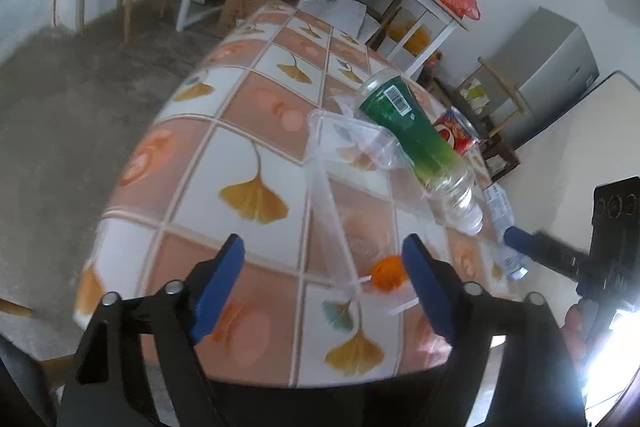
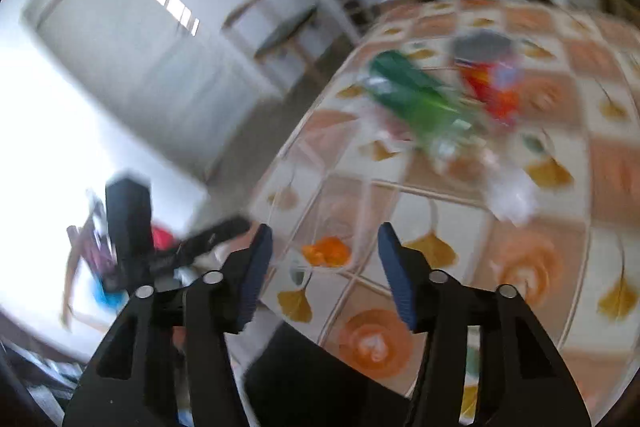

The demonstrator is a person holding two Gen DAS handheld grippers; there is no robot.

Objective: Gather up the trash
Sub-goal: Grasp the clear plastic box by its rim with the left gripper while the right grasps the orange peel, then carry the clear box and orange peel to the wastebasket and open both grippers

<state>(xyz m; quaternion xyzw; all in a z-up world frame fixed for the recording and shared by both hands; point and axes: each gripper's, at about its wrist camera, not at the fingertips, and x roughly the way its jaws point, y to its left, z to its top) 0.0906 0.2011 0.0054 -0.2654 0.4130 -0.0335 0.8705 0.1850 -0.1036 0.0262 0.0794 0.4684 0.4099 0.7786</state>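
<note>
Trash is scattered over the table (image 1: 256, 115), which wears a checked cloth of white and salmon squares printed with ginkgo leaves. Going left to right in the left wrist view: the left gripper (image 1: 323, 283) has its blue pads spread wide with only cloth between them, nothing pinched. Just inside its right pad sits a small crumpled orange wrapper (image 1: 387, 273) with a thin white stick poking out of it. Further up the table lies a clear plastic clamshell container (image 1: 350, 143), and leaning across its far edge is a clear plastic bottle with a green label (image 1: 408, 125), on its side. Behind that is a red printed snack packet (image 1: 458, 135). At the right edge the right gripper (image 1: 520, 239) comes in, one blue tip near a flattened clear bottle (image 1: 500, 211).

The right wrist view is badly smeared, but the right gripper's pads stand apart, empty, with the orange wrapper on the cloth beyond them.
</note>
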